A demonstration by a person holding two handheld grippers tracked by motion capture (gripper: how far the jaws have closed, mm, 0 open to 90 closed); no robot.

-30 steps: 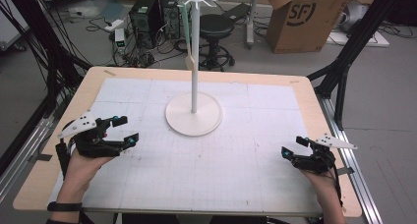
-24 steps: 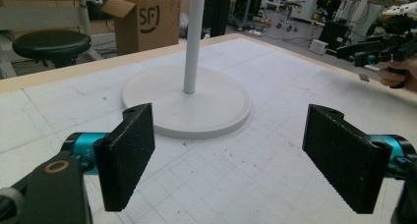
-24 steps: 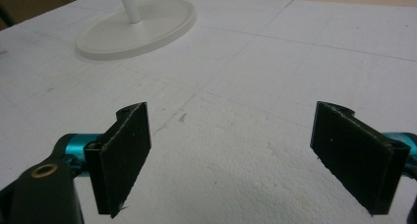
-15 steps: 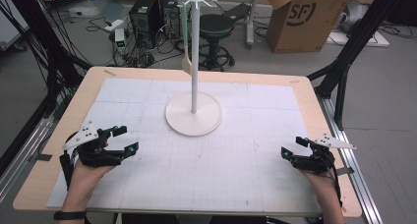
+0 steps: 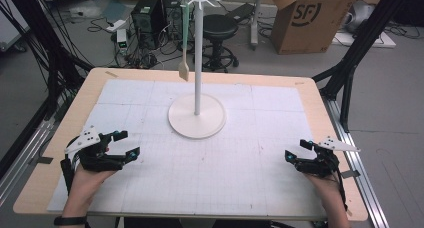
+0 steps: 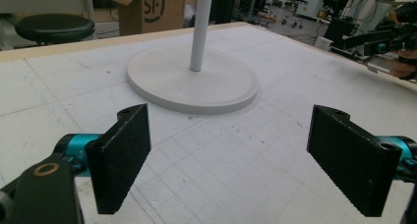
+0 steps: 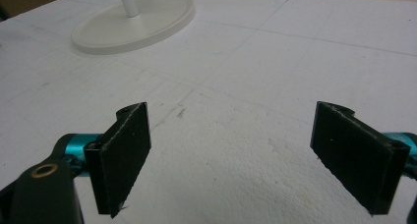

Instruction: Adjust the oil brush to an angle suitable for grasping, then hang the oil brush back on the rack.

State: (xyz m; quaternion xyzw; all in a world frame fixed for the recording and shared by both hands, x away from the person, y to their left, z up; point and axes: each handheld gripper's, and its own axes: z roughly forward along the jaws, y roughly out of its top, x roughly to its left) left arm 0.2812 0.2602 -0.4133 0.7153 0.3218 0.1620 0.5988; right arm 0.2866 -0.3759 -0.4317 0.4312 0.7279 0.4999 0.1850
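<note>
A white stand (image 5: 198, 48) rises from a round base (image 5: 196, 119) at the table's middle, with hooks at its top. From one hook hangs a green-handled spatula (image 5: 184, 63). My left gripper (image 5: 128, 143) rests low over the white mat at the near left, open, nothing between its jaws. My right gripper (image 5: 297, 149) sits at the near right, also open and empty. In the left gripper view the gripper (image 6: 236, 155) faces the stand's base (image 6: 192, 79), well short of it. In the right gripper view the gripper (image 7: 231, 155) points over bare mat, with the base (image 7: 133, 22) far off.
A white gridded mat (image 5: 235, 178) covers the wooden table (image 5: 320, 103). Behind the table stand a cardboard box (image 5: 312, 18), a black stool (image 5: 220, 25) and computer gear (image 5: 150, 15) with cables. In the left gripper view the other gripper (image 6: 388, 42) shows at the far right.
My left gripper has drawn back a little toward the table's near edge. The right gripper has stayed where it was. Both remain open.
</note>
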